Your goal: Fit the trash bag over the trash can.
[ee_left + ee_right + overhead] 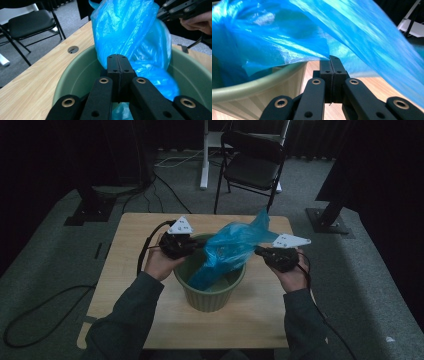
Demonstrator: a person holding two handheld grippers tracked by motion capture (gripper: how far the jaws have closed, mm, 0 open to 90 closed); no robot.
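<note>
Blue bag: half down inside the green tub at the middle of the bench, the rest billowing above the rim, with a loose corner peaking toward 1 o'clock. Judged as lining the tub, mouth not yet over the rim.

Nearest first: keep both forearms low and the tub steady; no leaning on its near wall at 6 o'clock.

Left hand-held gripper at 9 o'clock of the rim: jaws pressed fully together, apparently on a fold of film where the bag narrows to the tips. Right hand-held gripper at 3 o'clock, just outside the rim: also fully closed, with the bag's edge seemingly nipped at the tips.

Draw the two pinches apart, 9 and 3 o'clock, to open the mouth. Lift slightly, then carry each edge out and down over the rim. Pull gently; thin film likely to tear or slip. Avoid dragging the tub sideways.

Finish at 12 o'clock, toward the folding chair, smoothing the far edge and tucking that loose corner.
</note>
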